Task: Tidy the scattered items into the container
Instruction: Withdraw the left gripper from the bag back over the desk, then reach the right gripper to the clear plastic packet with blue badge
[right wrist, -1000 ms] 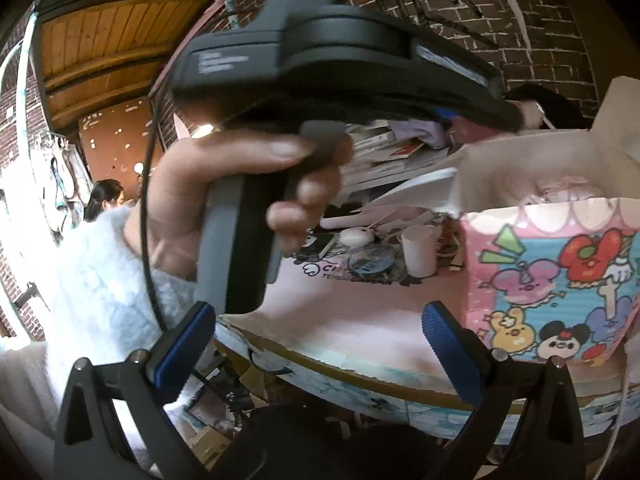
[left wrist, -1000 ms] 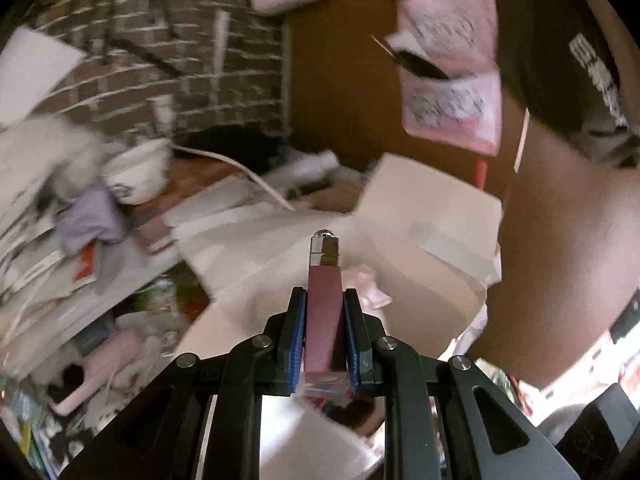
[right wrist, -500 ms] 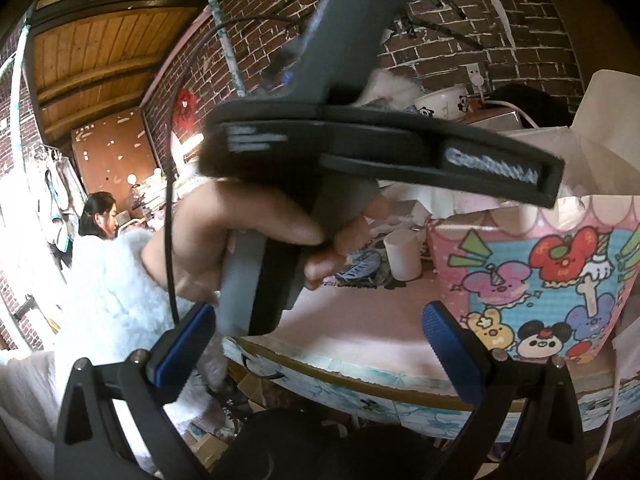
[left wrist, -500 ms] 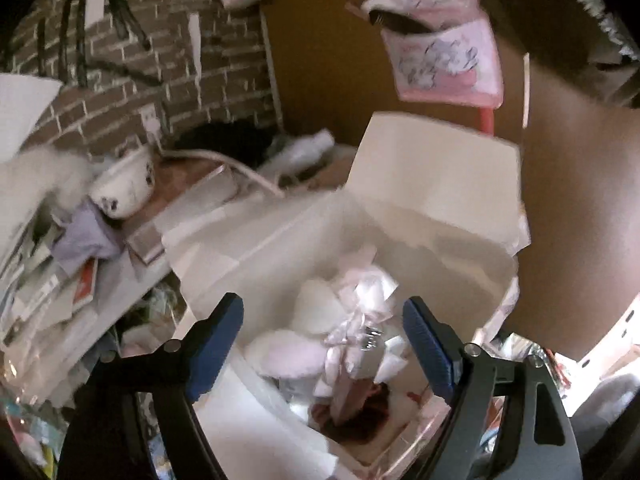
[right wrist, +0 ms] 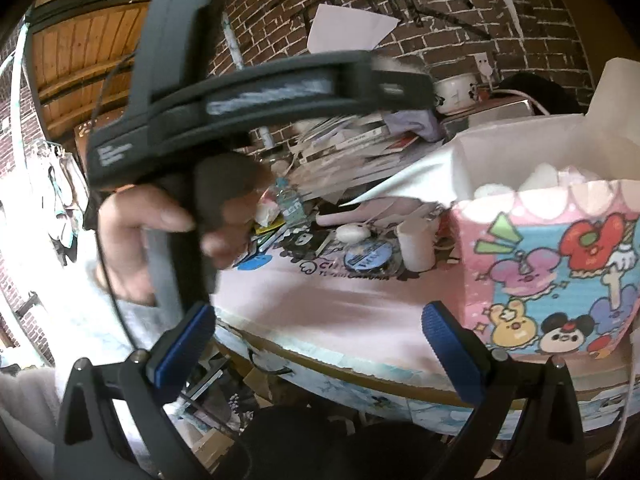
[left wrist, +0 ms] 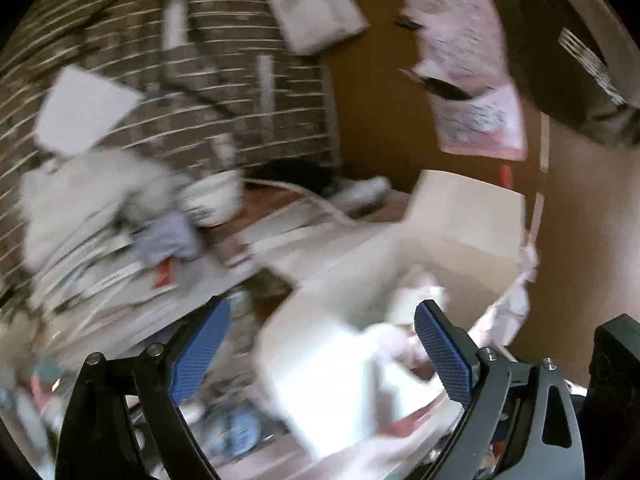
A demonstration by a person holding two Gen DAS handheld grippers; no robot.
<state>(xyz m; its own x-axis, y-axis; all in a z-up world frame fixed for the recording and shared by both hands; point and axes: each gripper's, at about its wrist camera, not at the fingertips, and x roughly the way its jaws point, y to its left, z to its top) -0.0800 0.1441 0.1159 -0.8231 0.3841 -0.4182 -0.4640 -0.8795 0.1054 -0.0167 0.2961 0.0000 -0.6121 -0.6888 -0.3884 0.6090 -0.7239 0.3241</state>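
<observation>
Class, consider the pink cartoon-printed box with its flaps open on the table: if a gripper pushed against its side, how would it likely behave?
The pink cartoon box looks like thin card, so its wall would probably flex rather than resist. Its contents look soft and light, so it may slide on the smooth pink table mat instead of staying put. The raised white flaps look floppy and would likely bend if caught.

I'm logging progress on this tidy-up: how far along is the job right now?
Partly done. The cartoon-printed box already holds some pale items at its open top. Nothing is in hand: the left gripper and right gripper are both open and empty. Still out on the table: a white cup, a blue round tin and a small bottle.
</observation>
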